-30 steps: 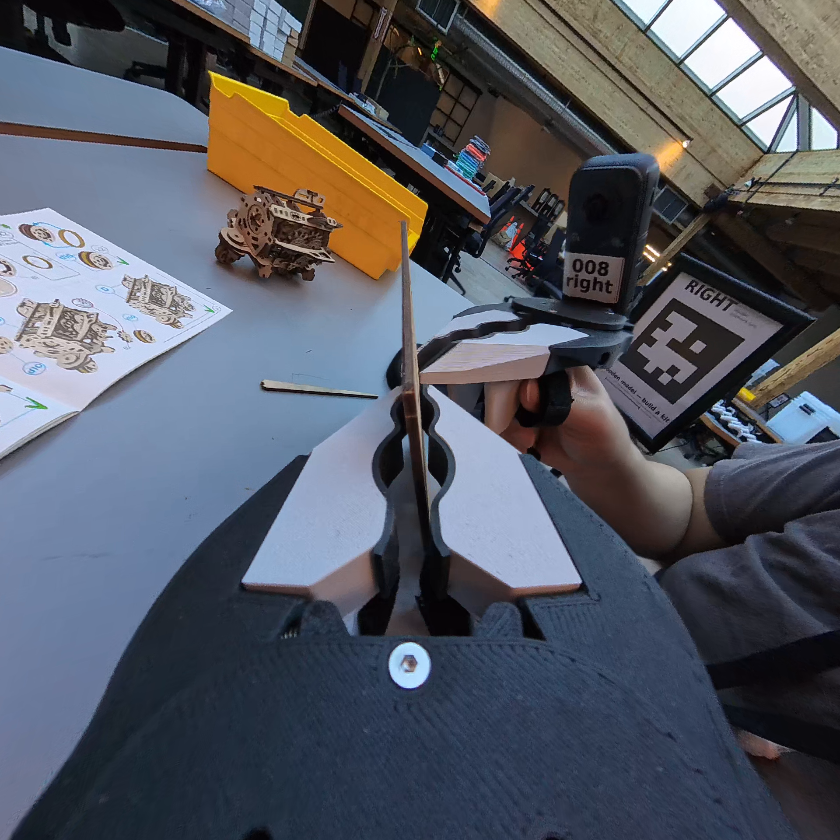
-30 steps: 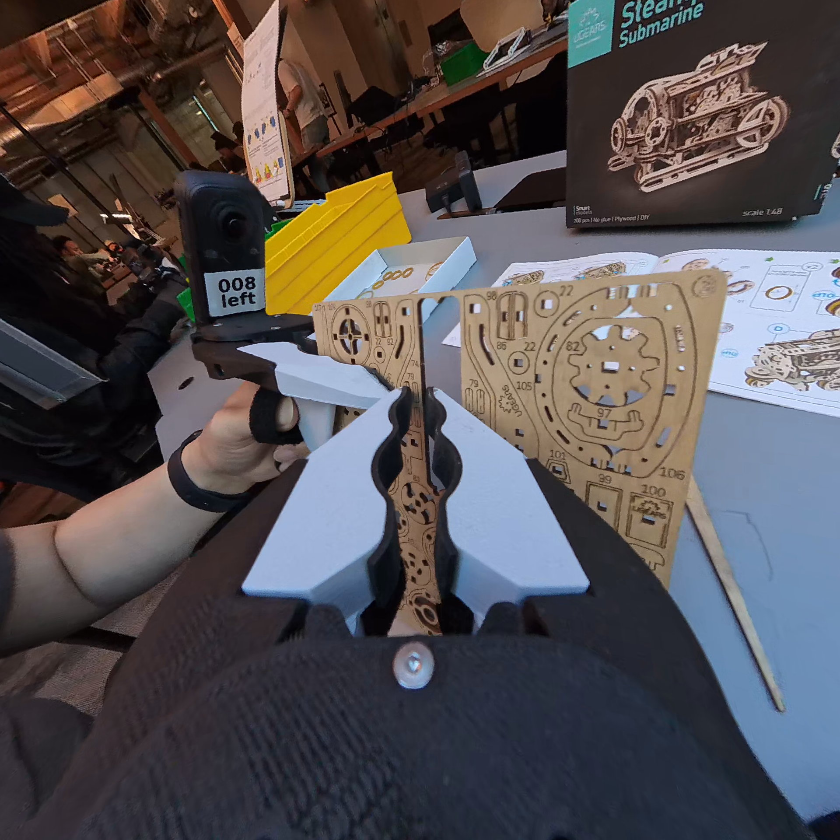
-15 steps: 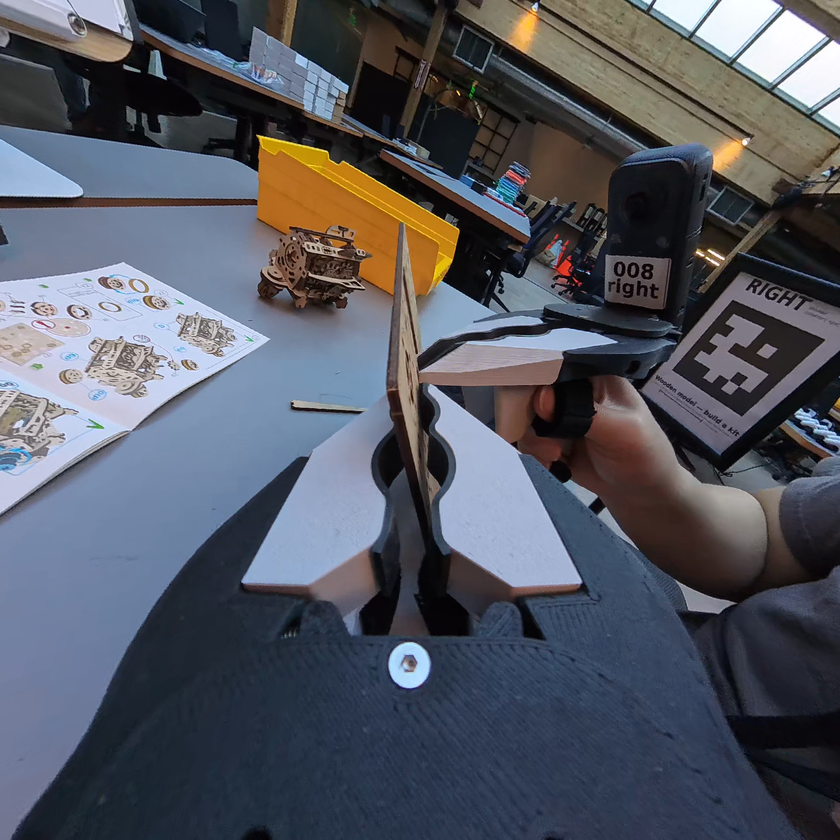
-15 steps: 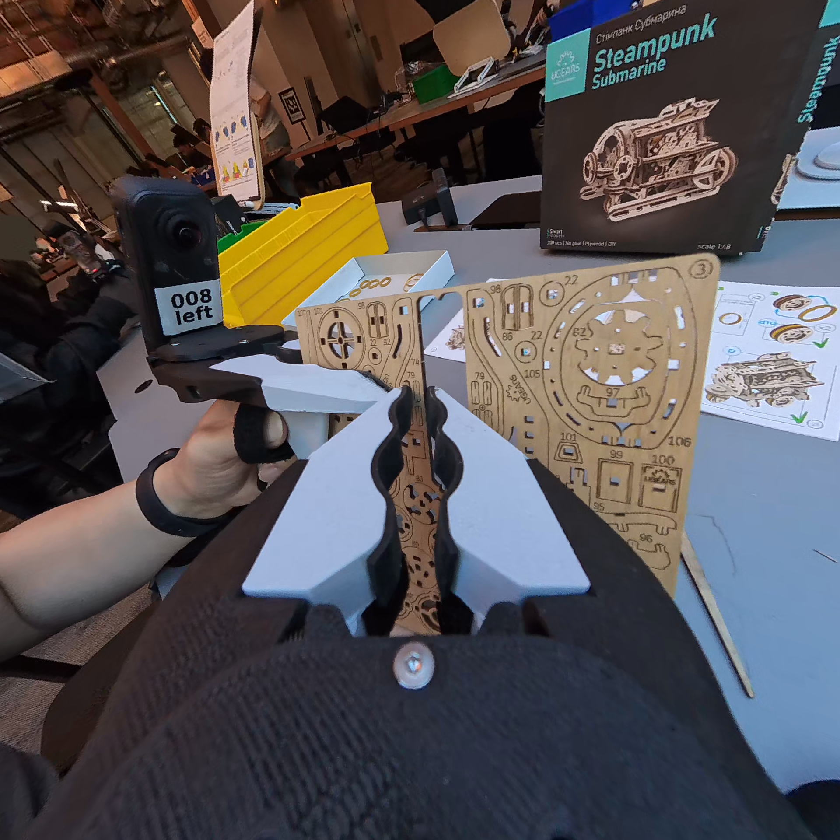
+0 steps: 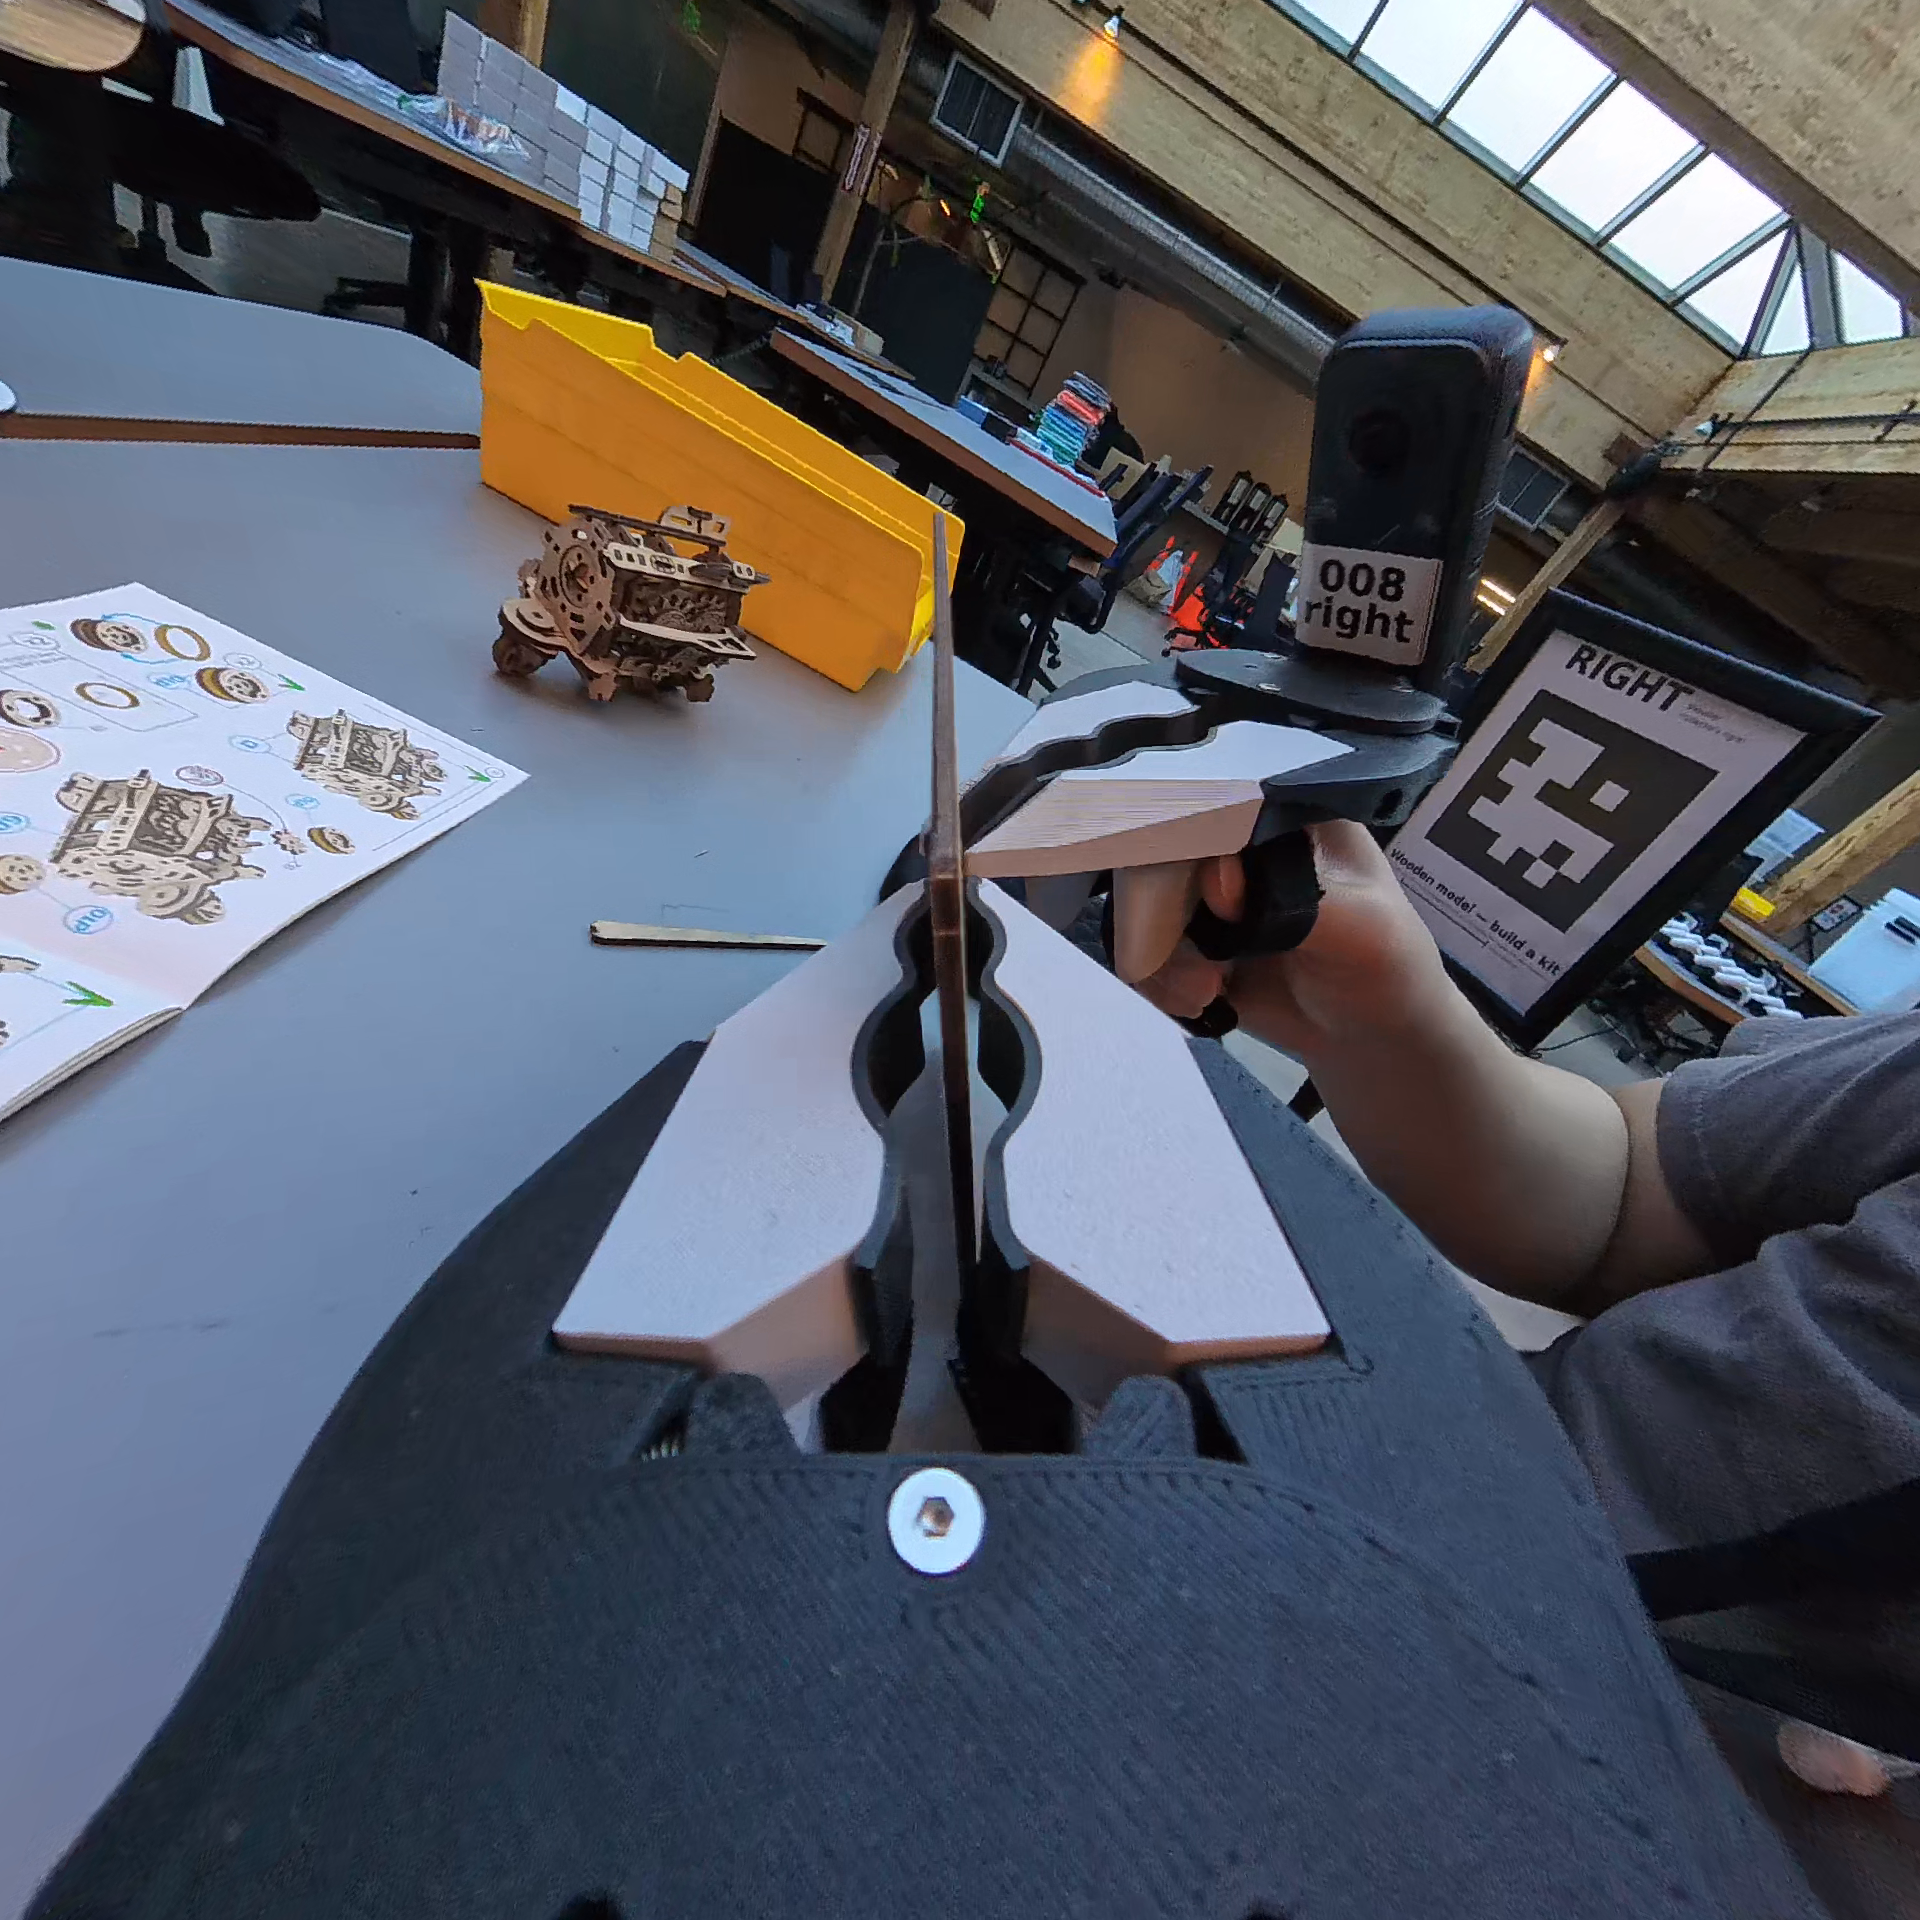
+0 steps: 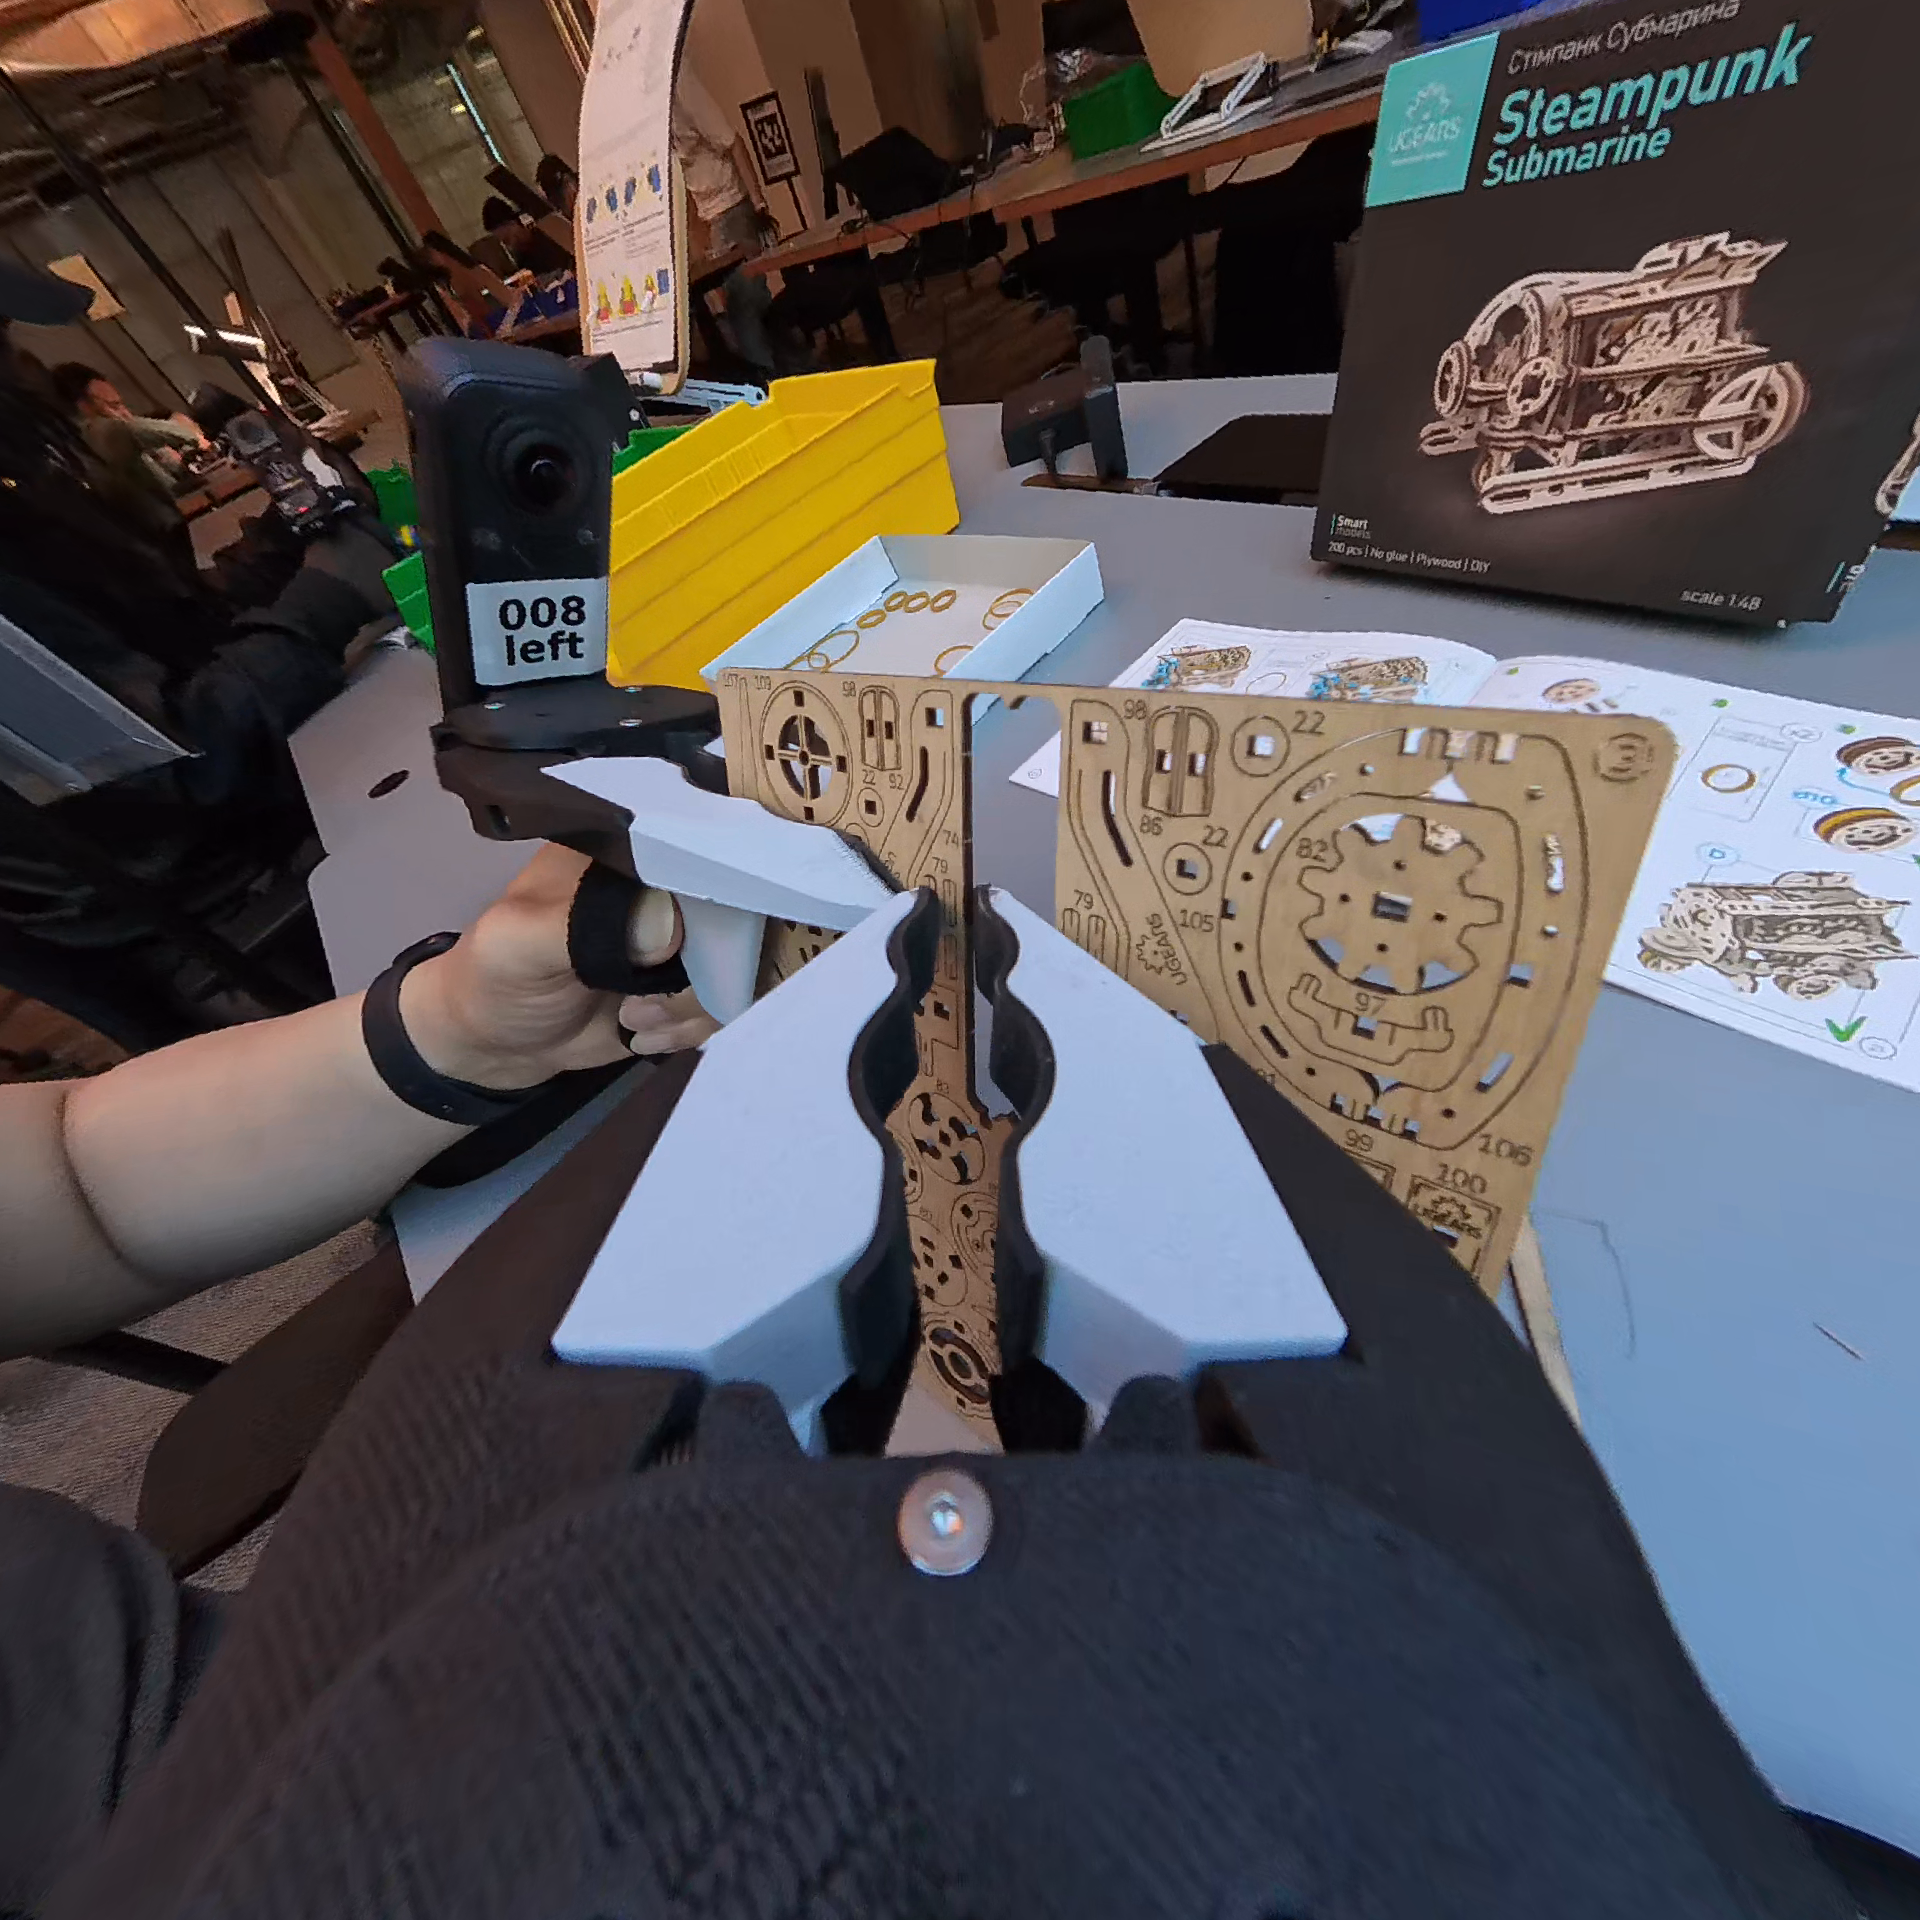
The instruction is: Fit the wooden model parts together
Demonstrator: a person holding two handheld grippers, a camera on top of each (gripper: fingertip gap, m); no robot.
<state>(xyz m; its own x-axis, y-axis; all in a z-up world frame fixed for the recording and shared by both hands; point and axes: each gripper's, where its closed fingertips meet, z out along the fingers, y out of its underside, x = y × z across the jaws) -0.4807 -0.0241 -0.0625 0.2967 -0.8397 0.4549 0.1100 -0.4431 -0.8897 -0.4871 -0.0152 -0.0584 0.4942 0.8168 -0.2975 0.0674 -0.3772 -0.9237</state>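
Note:
A thin plywood sheet (image 6: 1340,914) of laser-cut model parts stands upright over the grey table (image 5: 312,1143). My left gripper (image 5: 951,904) is shut on its edge, and there the sheet (image 5: 943,727) shows edge-on. In the right wrist view the left gripper (image 6: 873,883) clamps the sheet's left part. My right gripper (image 6: 956,904) points square at the sheet's face, jaws almost together, tips at a narrow slit. I cannot tell whether it pinches a part. It also shows in the left wrist view (image 5: 935,842). A partly built wooden model (image 5: 629,613) sits farther back.
An open instruction booklet (image 5: 208,790) lies at the left. A loose wooden strip (image 5: 707,937) lies on the table. A yellow bin (image 5: 707,468), a white tray of rings (image 6: 935,603), the kit box (image 6: 1621,312) and a framed marker sign (image 5: 1590,821) stand around. My two grippers' fingertips are within a few centimetres of each other. Both grippers' tips are roughly 25 cm from the partly built wooden model (image 5: 629,613).
Both grippers and the sheet between them have shifted and tilted slightly. Both holds look the same.

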